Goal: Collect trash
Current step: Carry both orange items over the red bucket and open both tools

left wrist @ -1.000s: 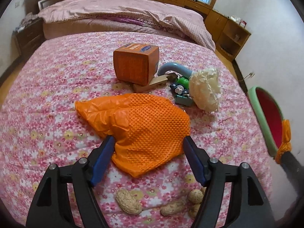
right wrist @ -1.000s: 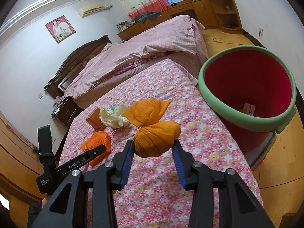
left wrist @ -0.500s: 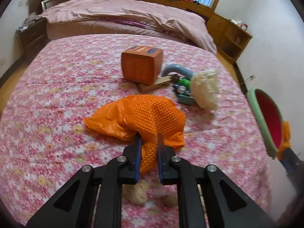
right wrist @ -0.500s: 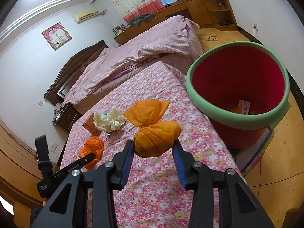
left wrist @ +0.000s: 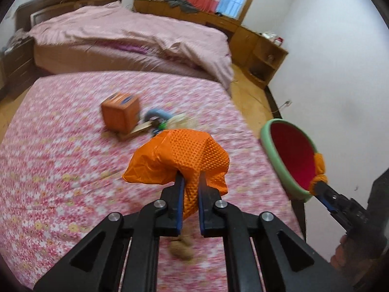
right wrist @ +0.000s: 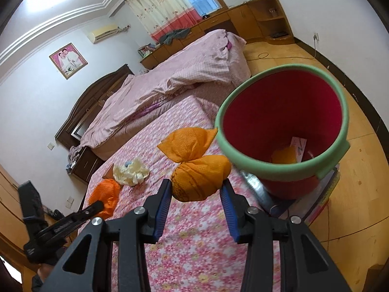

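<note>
left gripper [left wrist: 189, 189] is pinched tight on a limp orange textured bag [left wrist: 181, 159], lifted clear of the flowered bedspread [left wrist: 60, 170]; the bag droops over both blue-padded fingers. right gripper [right wrist: 196, 192] is pressed against the sides of a knotted orange bundle [right wrist: 199, 170], its twisted top fanning out above the knot.

the landmark is the red bin with a green rim [right wrist: 282, 121], standing on the wooden floor [right wrist: 340, 219] just off the edge of the bedspread. the bundle hangs near the bin's rim, on the bed side of it, not yet over the opening. inside the bin lie an orange lump [right wrist: 284, 155] and a slip of paper [right wrist: 297, 146]. the bag in the left gripper is farther from the bin, over the bedspread.

judged from this, the step in hand is dropping the bundle. to do it well, carry it past the green rim until it is fully over the red opening, then spread the fingers; releasing early could bounce it off the rim onto the floor. the limp bag may cling to the pads, so bring it over the opening too and let it fall freely.

away from the bin, on the bedspread, sit a crumpled cream wad [right wrist: 131, 172], an orange box [left wrist: 120, 115] and small blurred clutter beside it; a peanut [left wrist: 181, 249] lies below the left gripper. beyond is a second bed with a pink quilt [left wrist: 136, 31], wooden cabinets [left wrist: 257, 48], a curtained window and white walls.
</note>
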Available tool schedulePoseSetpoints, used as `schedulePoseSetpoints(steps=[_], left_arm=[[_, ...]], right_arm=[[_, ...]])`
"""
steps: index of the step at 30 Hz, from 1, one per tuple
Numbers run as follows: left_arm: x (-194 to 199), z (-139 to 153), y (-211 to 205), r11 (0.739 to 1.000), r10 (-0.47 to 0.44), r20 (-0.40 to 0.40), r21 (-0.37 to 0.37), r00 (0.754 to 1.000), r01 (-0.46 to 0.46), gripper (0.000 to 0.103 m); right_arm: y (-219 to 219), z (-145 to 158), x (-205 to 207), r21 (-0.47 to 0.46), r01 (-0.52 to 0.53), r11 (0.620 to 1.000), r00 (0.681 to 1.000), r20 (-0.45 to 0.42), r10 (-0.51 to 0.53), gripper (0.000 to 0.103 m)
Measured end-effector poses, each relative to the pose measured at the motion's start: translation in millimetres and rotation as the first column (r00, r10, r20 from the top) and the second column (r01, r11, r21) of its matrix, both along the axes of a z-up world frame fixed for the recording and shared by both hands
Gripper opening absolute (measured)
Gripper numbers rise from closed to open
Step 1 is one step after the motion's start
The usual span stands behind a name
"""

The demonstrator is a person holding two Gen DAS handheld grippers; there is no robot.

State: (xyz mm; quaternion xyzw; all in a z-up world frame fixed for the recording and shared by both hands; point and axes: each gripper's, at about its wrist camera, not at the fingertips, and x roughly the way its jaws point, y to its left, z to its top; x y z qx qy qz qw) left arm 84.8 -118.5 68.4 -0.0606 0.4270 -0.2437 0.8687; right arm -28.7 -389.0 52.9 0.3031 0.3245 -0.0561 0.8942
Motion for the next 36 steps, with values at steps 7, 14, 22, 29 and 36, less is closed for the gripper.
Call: schedulePoseSetpoints(steps=[7,14,22,29,36], left_arm=[[10,17,-58,0.996,-0.09,0.015,-0.006,0.996,0.09,0.008],[15,15,-129,0.978,-0.208,0.036,0.023,0.978,0.207,0.008],[20,-4,-205,0.946,-0.324,0.018,0.034,0.946,0.323,0.008],[28,-26,-251,0.922,-0.379,-0.003,0.09,0.925,0.378,0.008],[33,-40,-261,0.914,-0.389,-0.035,0.108,0.921,0.39,0.026]], right_arm=[[-37,12,-4,-0.031,0.062,0.998,0.998,0.016,-0.061,0.044],[-76,10,-10,-0.044,0.119,0.992,0.993,0.002,-0.119,0.044],[-118,-7,-12,-0.024,0.169,0.985,0.985,-0.031,-0.169,0.044],[-139,-20,-13,-0.014,0.198,0.98,0.979,-0.055,-0.199,0.045],[-149,-32,-9,0.001,0.212,0.977,0.975,-0.076,-0.211,0.045]])
